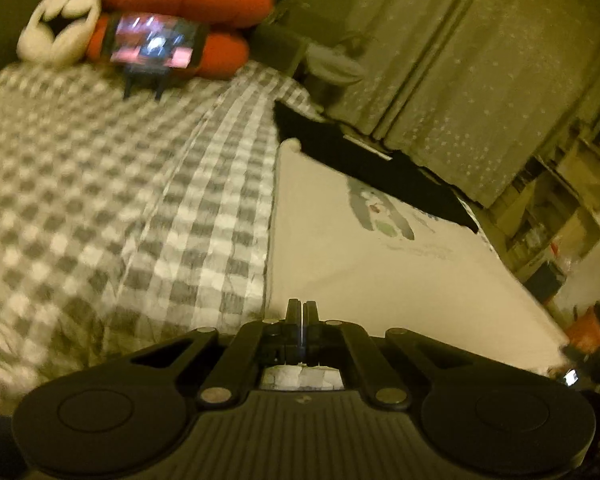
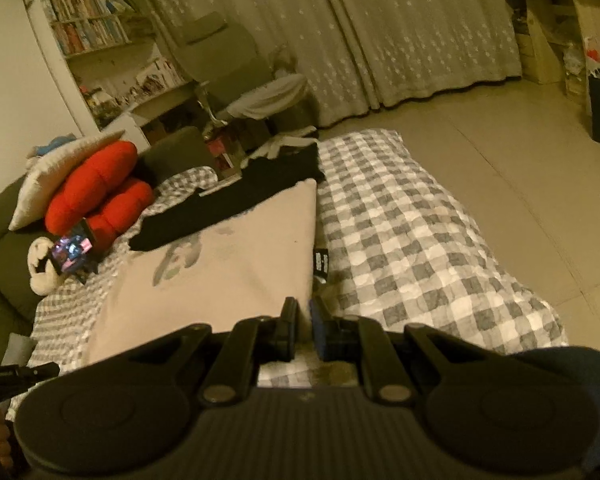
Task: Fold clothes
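I pinch the near hem of the cream printed cotton T-shirt (image 1: 380,264) with my left tool (image 1: 301,312), fingers pressed together; right tool (image 2: 302,316) narrow at its near-right corner, ready to fold it on the checked bed (image 2: 412,240).

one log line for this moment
phase: fold | left gripper: shut | right gripper: open | cream shirt: flat on checked quilt

home bedroom | checkered bedspread (image 2: 400,220) | bookshelf (image 2: 88,28) | curtains (image 2: 380,32)
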A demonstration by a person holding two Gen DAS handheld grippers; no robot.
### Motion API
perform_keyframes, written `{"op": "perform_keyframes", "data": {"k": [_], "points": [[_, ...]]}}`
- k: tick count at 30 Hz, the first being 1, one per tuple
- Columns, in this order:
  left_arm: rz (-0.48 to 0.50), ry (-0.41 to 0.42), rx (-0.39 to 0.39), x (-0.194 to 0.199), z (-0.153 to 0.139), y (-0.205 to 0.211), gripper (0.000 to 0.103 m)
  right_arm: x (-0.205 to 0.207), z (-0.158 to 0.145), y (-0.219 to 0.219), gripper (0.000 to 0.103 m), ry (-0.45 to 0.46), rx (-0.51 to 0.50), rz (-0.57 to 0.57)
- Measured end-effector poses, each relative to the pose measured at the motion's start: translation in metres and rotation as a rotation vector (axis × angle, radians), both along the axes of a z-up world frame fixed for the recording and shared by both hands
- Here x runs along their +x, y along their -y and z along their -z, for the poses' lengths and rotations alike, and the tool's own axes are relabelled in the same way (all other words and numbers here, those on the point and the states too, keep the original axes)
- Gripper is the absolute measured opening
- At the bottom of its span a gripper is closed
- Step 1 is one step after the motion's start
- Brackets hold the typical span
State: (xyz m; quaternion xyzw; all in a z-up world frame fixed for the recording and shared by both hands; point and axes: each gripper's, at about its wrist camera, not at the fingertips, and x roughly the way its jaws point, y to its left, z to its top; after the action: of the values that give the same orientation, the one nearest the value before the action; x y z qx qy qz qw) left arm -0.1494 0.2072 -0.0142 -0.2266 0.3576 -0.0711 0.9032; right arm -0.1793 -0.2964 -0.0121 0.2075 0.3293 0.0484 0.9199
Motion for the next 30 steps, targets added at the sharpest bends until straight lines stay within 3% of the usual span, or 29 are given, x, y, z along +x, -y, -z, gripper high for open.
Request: {"op": "perform_keyframes", "data": {"k": [6, 11, 14, 15, 18, 30], "points": [[-0.001, -0.043, -0.018, 0.009, 0.009, 0.0, 0.021, 0.001, 0.0, 0.0, 0.01, -0.007, 0.001, 0.004], [0.009, -0.1, -0.016, 0.021, 0.022, 0.006, 0.029, 0.004, 0.003, -0.001, 0.01, -0.011, 0.002, 0.007], [0.033, -0.102, -0.001, 0.024, 0.026, 0.013, 0.027, 0.005, 0.004, 0.0, 0.01, -0.014, 0.0, 0.01], [0.038, -0.097, 0.023, 0.024, 0.025, 0.016, 0.014, 0.005, 0.004, 0.0, 0.01, -0.014, 0.0, 0.01], [0.036, -0.102, 0.033, 0.026, 0.027, 0.017, 0.004, 0.005, 0.004, 0.0, 0.01, -0.012, 0.003, 0.012], [-0.007, -0.019, -0.006, -0.006, -0.008, 0.003, 0.002, -0.006, -0.015, 0.0, 0.01, 0.062, 0.015, -0.015]]}}
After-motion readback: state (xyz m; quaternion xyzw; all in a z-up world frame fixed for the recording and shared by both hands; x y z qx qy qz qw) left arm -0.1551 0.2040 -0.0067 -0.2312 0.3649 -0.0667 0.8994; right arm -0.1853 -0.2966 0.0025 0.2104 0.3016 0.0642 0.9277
